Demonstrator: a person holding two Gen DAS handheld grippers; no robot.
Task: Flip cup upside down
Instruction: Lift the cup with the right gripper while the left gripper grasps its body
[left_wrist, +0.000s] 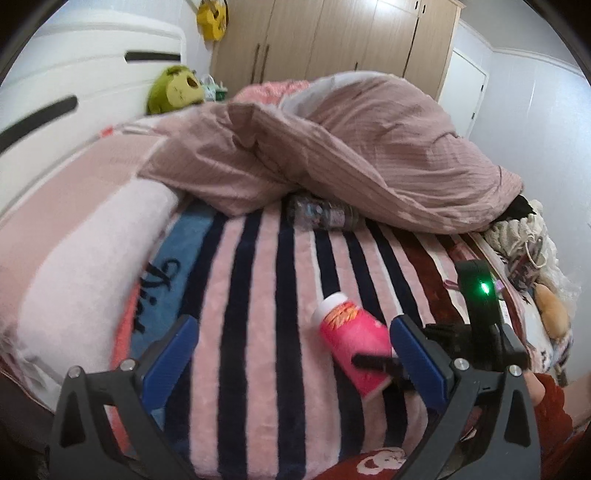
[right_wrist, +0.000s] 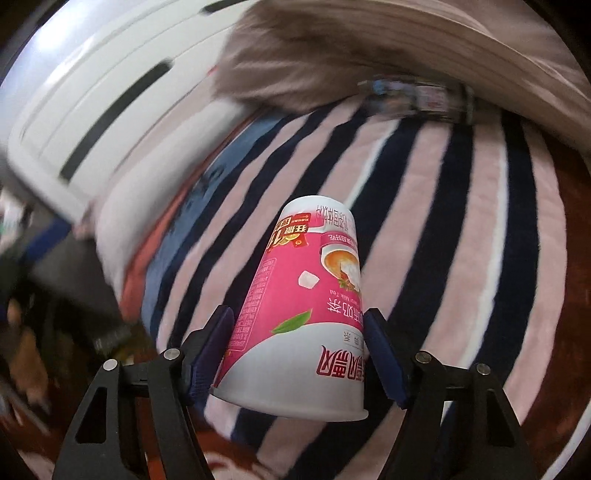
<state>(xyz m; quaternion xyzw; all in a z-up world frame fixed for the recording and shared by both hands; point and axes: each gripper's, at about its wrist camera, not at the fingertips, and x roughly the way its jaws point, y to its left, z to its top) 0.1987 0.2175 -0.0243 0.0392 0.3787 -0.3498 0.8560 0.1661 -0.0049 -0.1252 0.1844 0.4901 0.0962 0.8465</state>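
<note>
A pink and white paper cup (right_wrist: 303, 306) is held between my right gripper's (right_wrist: 299, 350) blue pads (right_wrist: 216, 343), tilted, its base pointing away from the camera and its rim toward it, above the striped blanket (right_wrist: 436, 206). In the left wrist view the same cup (left_wrist: 351, 339) shows at right, gripped by the right gripper's dark fingers (left_wrist: 373, 363), base up and leaning left. My left gripper (left_wrist: 291, 354) is open and empty, its jaws wide apart, hovering over the blanket (left_wrist: 251, 295) just left of the cup.
A rumpled mauve duvet (left_wrist: 332, 147) lies across the bed's far side, with a plastic bottle (left_wrist: 325, 214) lying at its edge. A white pillow (left_wrist: 92, 258) is at left, a white headboard (left_wrist: 74, 74) behind it. Clutter and a bag (left_wrist: 528, 258) sit at right.
</note>
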